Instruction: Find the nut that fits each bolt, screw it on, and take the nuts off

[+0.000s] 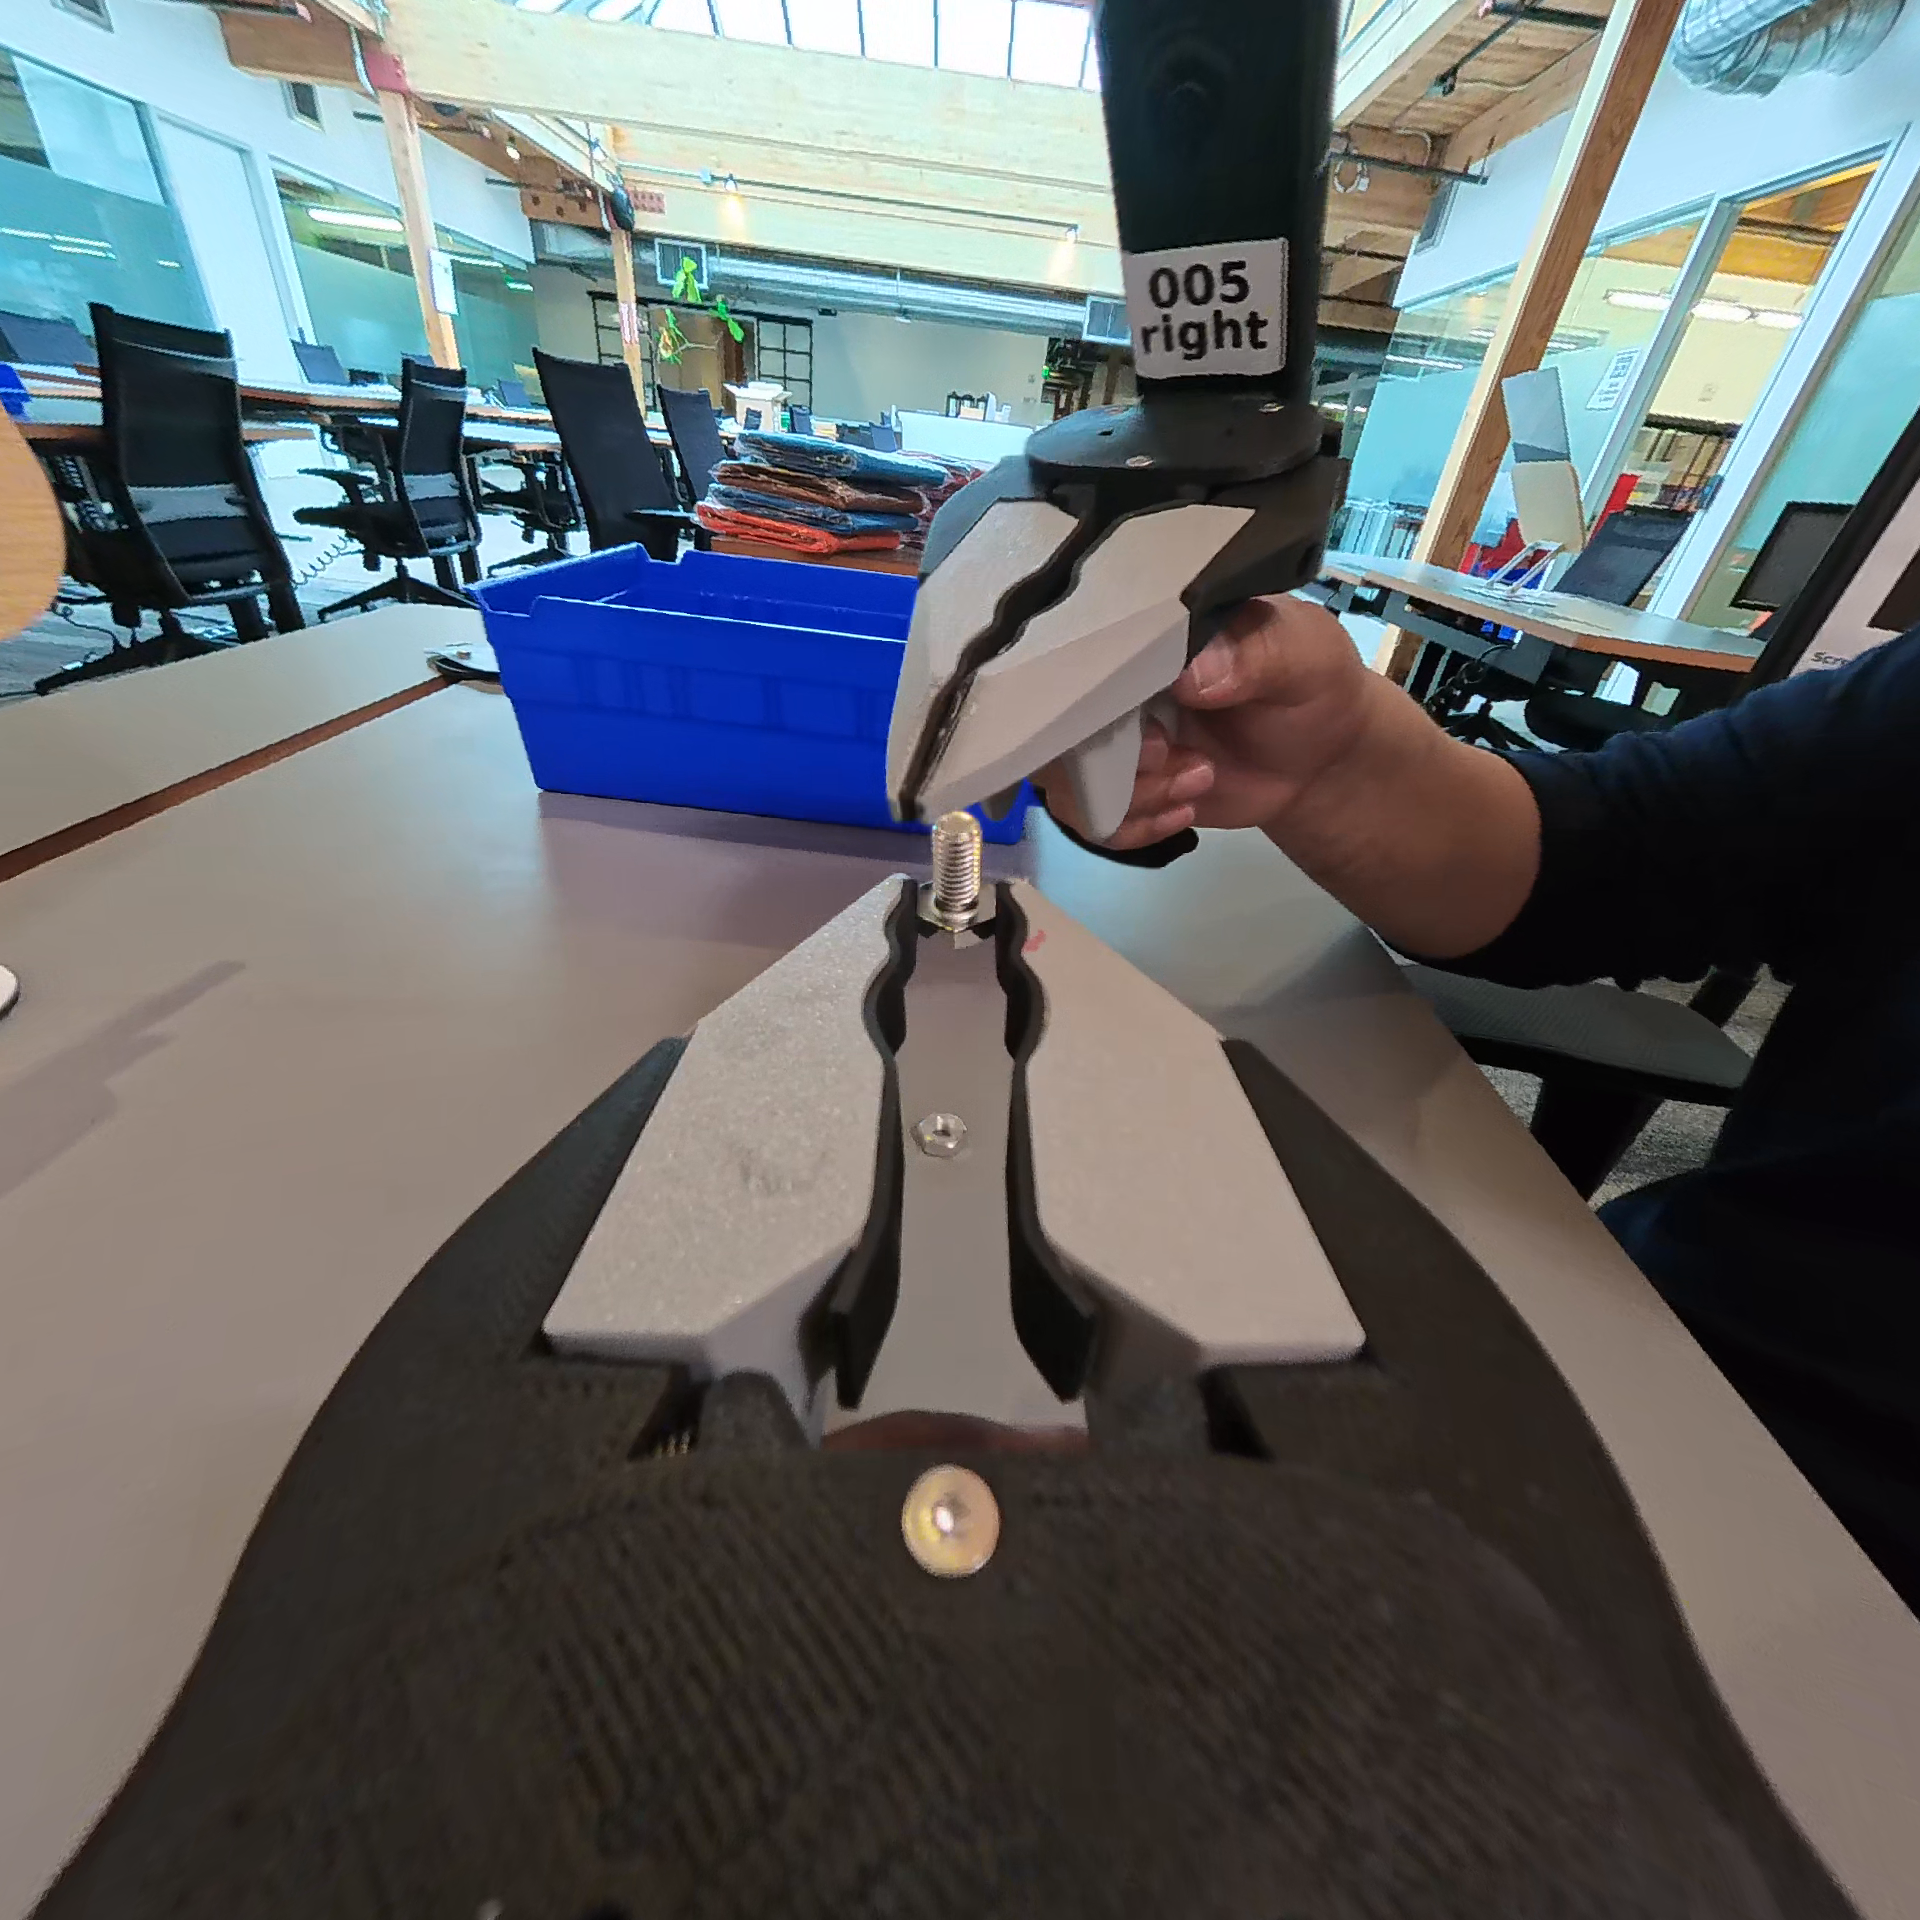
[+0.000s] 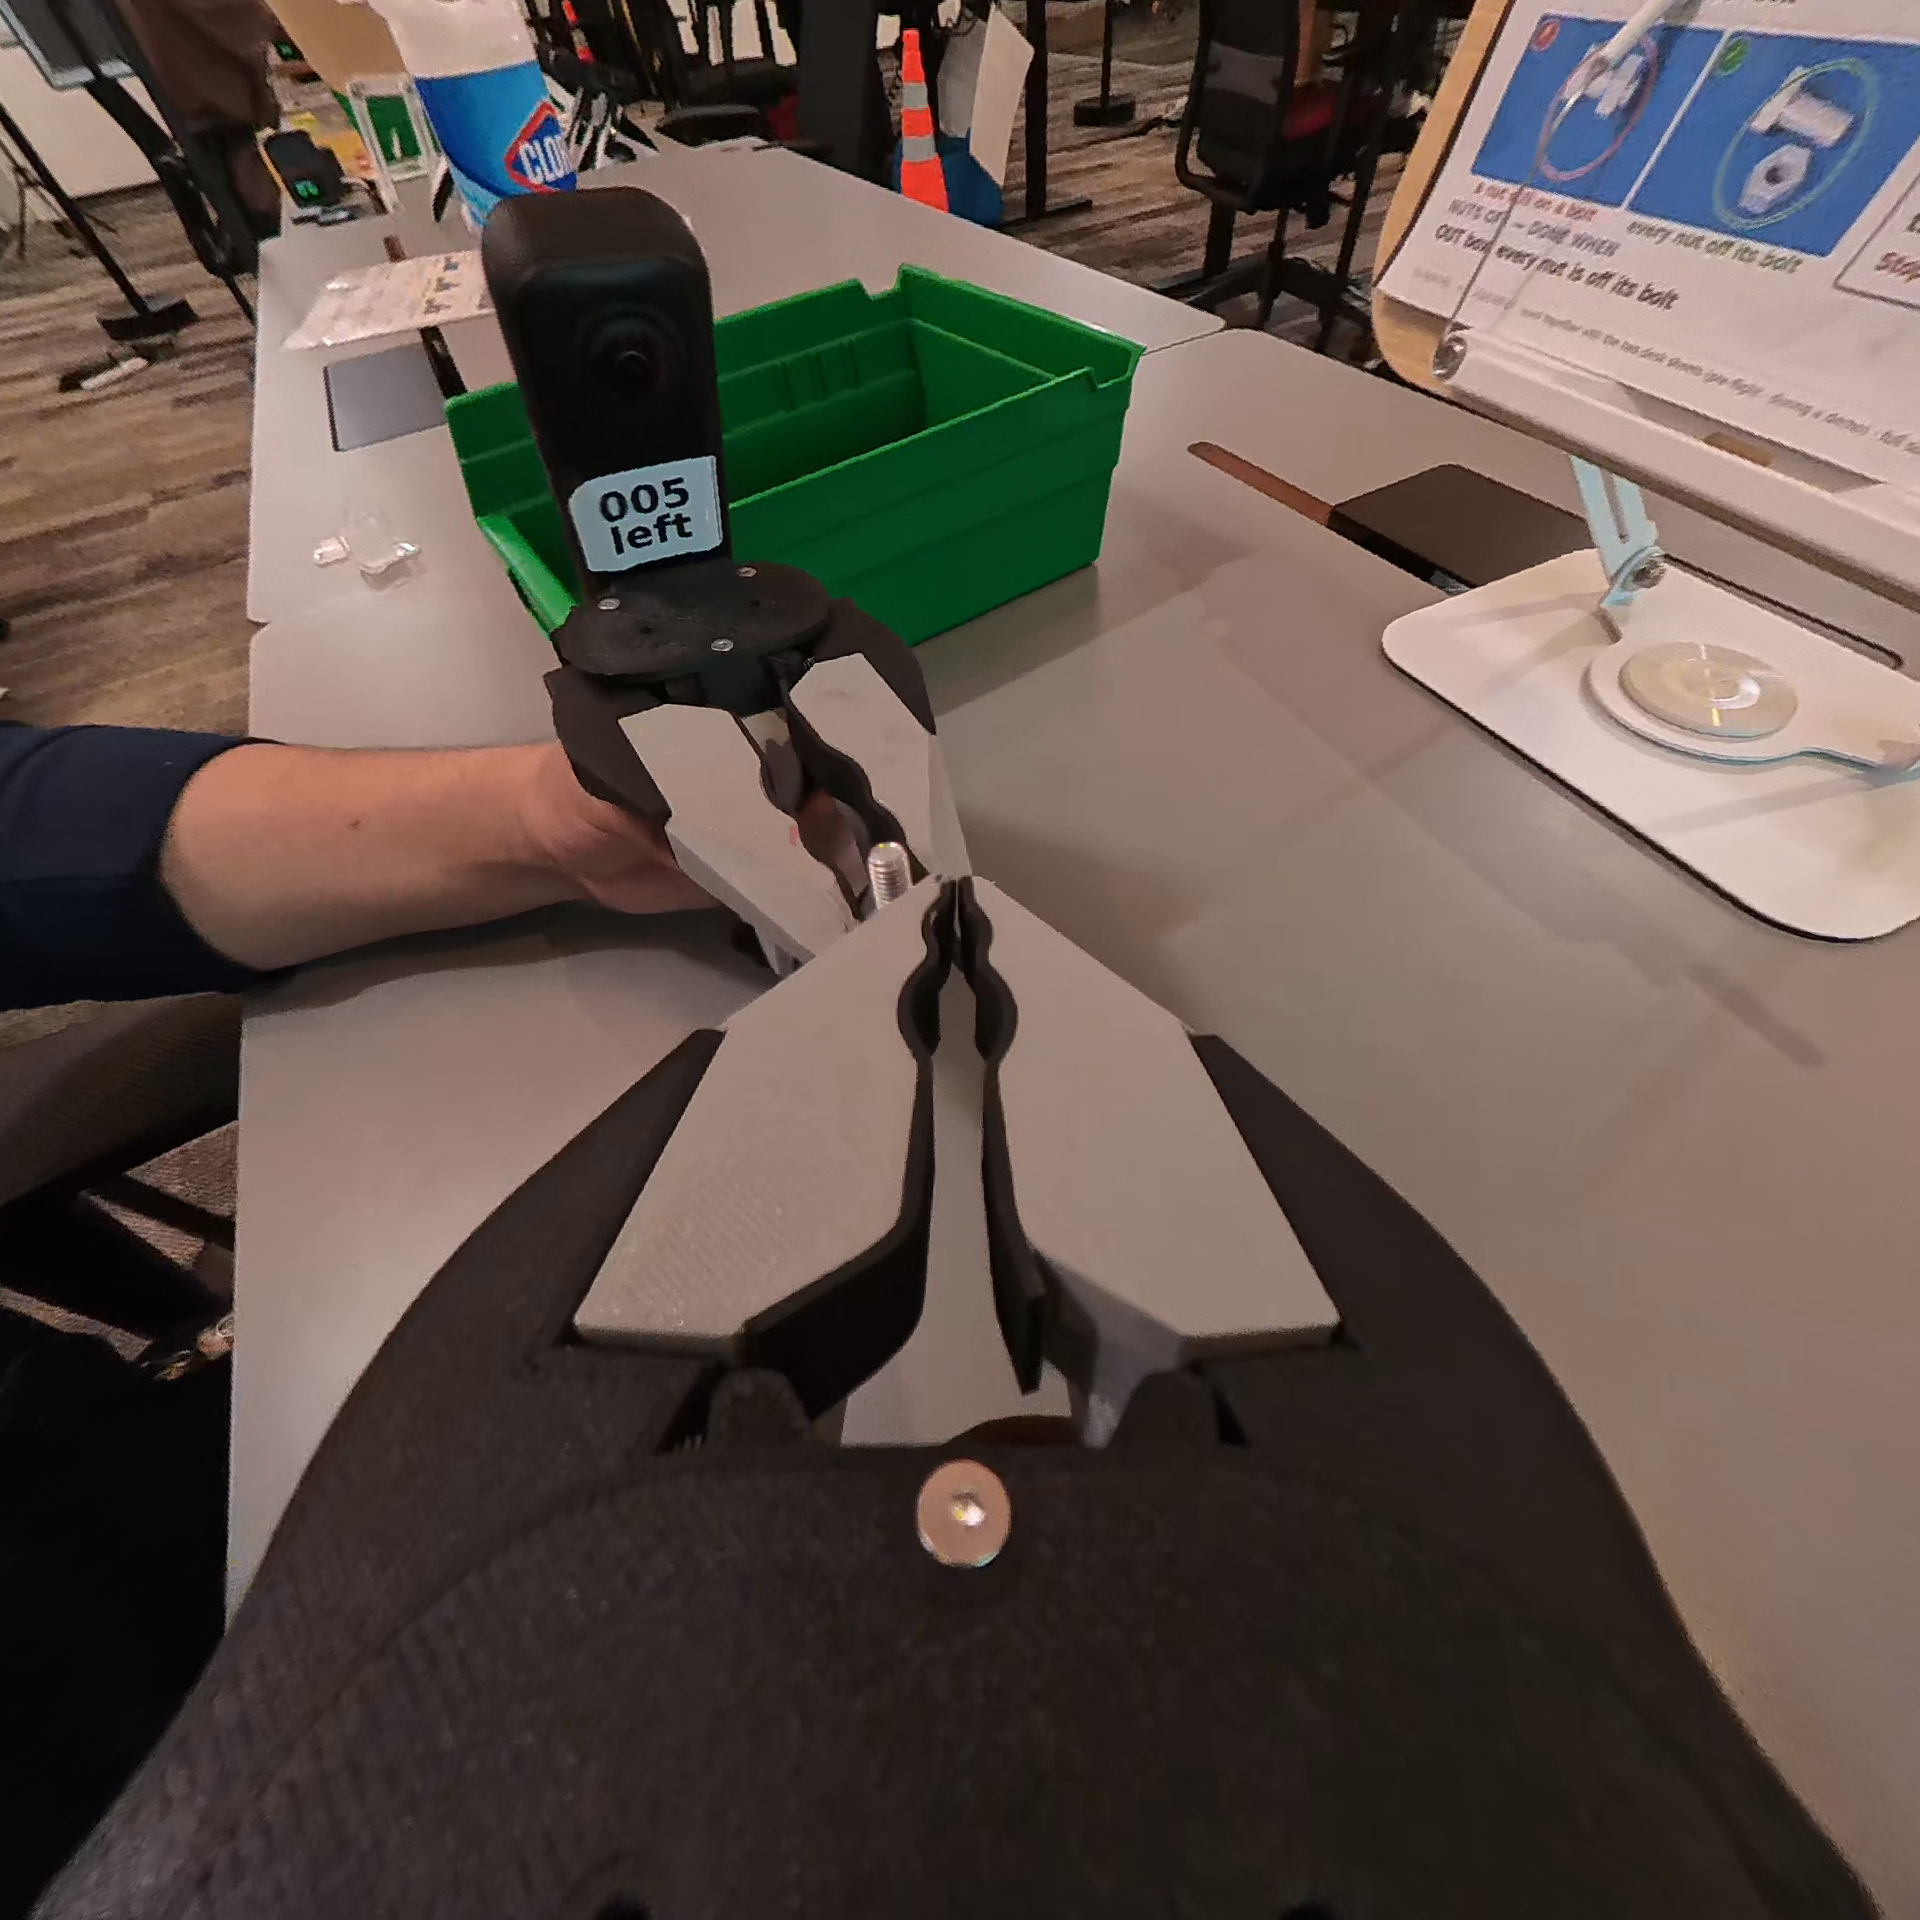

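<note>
In the left wrist view my left gripper (image 1: 951, 912) is shut on a silver bolt (image 1: 957, 854). It grips the bolt at its base, and the threaded shaft stands upright. A nut or flange (image 1: 951, 916) sits low on the shaft between the fingertips. A small loose nut (image 1: 940, 1132) lies on the table under the fingers. My right gripper (image 1: 916, 802) comes down from above with its jaws closed. Its tips are just above and left of the bolt's top. In the right wrist view the right gripper (image 2: 951, 896) is shut beside the bolt (image 2: 886, 864), which the left gripper (image 2: 878, 909) holds.
A blue bin (image 1: 707, 686) stands on the grey table (image 1: 312, 987) behind the bolt. A green bin (image 2: 831, 468) stands behind the left gripper. A document stand (image 2: 1662, 727) with an instruction sheet is at the right. A wipes canister (image 2: 499, 114) is at the back left. Hands hold both grippers. My two grippers' fingertips are within a few centimetres of each other.
</note>
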A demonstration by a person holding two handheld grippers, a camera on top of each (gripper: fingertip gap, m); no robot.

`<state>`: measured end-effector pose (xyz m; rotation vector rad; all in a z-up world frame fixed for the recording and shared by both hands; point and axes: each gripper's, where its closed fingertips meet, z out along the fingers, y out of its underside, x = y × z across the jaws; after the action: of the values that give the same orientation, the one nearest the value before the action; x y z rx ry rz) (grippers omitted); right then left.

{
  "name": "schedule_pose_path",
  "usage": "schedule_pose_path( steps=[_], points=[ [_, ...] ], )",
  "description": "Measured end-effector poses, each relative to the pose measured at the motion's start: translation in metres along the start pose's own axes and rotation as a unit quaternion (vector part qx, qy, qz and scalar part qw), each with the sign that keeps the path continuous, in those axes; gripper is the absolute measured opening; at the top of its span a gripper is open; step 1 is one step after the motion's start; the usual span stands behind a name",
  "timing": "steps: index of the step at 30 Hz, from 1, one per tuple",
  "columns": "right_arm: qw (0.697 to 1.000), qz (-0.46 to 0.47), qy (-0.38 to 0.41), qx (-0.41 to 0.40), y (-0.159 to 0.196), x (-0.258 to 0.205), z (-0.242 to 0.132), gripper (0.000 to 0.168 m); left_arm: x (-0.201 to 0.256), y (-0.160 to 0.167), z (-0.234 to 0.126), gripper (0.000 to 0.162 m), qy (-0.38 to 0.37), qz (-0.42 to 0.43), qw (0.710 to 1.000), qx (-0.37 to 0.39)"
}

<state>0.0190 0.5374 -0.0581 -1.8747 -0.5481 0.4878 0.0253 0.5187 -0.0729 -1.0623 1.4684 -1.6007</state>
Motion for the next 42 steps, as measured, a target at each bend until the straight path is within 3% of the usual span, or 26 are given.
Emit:
schedule_pose_path(
  steps=[6,10,15,23,29,42],
  points=[
    [1.000,0.001,0.001,0.012,0.001,0.001,-0.012,0.006,-0.008,0.010,0.000,0.012,-0.017,-0.030,0.999,-0.035],
    [1.000,-0.028,0.003,0.003,-0.004,-0.008,0.000,0.003,-0.008,0.021,0.004,0.012,-0.020,-0.031,0.997,-0.069],
    [0.998,-0.045,0.023,-0.034,0.012,-0.002,0.015,0.000,-0.004,0.021,0.005,0.012,-0.020,-0.014,0.997,-0.075],
    [0.999,-0.032,0.027,-0.029,0.014,0.005,0.009,0.000,-0.004,0.020,0.006,0.012,-0.019,-0.011,0.997,-0.069],
    [0.999,-0.041,0.029,0.021,-0.002,0.002,-0.001,0.000,-0.007,0.020,0.004,0.012,-0.022,-0.026,0.997,-0.070],
    [0.997,-0.064,0.038,-0.027,0.017,0.004,0.007,0.000,-0.006,0.026,0.007,0.012,-0.018,-0.042,0.995,-0.086]
  ],
)
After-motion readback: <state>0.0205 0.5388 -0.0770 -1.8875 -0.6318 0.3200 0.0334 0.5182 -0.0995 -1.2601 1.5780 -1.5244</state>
